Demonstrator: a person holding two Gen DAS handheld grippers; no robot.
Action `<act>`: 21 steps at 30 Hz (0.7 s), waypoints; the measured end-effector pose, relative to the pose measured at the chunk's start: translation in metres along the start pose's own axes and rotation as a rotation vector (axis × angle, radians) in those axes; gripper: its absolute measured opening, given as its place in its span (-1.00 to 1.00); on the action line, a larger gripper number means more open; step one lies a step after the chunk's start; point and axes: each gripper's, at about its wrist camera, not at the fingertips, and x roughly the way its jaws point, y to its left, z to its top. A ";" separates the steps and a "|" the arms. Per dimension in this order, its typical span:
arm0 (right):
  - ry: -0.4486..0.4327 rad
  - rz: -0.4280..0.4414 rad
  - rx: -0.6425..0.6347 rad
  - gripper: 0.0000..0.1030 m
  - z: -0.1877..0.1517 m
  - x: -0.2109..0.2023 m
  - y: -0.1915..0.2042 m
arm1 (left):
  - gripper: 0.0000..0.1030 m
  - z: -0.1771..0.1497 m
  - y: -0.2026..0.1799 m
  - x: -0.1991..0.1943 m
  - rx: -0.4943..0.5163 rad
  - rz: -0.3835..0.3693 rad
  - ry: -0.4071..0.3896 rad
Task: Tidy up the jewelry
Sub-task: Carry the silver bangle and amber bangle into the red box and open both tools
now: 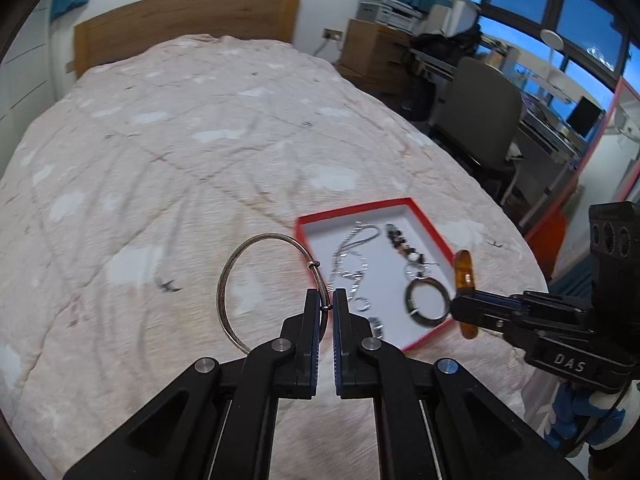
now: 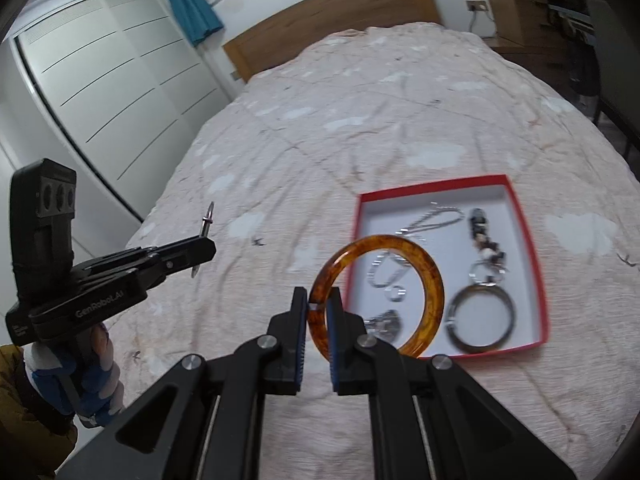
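I am holding a thin silver wire bangle [image 1: 244,276] in my left gripper [image 1: 327,300], its jaws pinched nearly shut on the wire near the small clasp. My right gripper [image 2: 318,312] is clamping a glossy amber, tortoiseshell-patterned bangle [image 2: 400,260] by its rim. Both bangles are hanging in the air above the pink quilted bed [image 1: 160,152], near the shallow red cardboard box with a white floor [image 2: 524,204].

I am judging the task as partway done: a silver chain necklace [image 2: 432,218], a beaded keychain with a dark ring [image 2: 484,312] and some small silver pieces are already lying in the box, while my two bangles are waiting to be placed.

The left wrist view is showing the amber bangle edge-on at the right of the frame, while the right wrist view shows it full-face, and the silver one only as a sliver at centre left.
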 end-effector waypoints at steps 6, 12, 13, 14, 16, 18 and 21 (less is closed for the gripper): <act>0.050 -0.059 0.015 -0.83 0.016 0.025 -0.044 | -0.88 0.012 -0.037 0.063 0.043 -0.045 0.074; 0.101 -0.089 -0.013 -0.83 0.043 0.054 -0.077 | -0.88 0.019 -0.046 0.113 0.041 -0.061 0.127; 0.110 -0.089 -0.018 -0.83 0.047 0.061 -0.082 | -0.88 0.021 -0.046 0.121 0.043 -0.055 0.134; 0.118 -0.091 -0.021 -0.83 0.051 0.068 -0.086 | -0.88 0.024 -0.045 0.127 0.045 -0.050 0.139; 0.135 -0.103 -0.032 -0.83 0.055 0.080 -0.094 | -0.88 0.031 -0.042 0.142 0.039 -0.047 0.149; 0.161 -0.113 -0.042 -0.83 0.058 0.094 -0.102 | -0.88 0.039 -0.040 0.158 0.039 -0.048 0.163; 0.197 -0.132 -0.063 -0.83 0.058 0.107 -0.111 | -0.88 0.042 -0.035 0.177 0.040 -0.051 0.188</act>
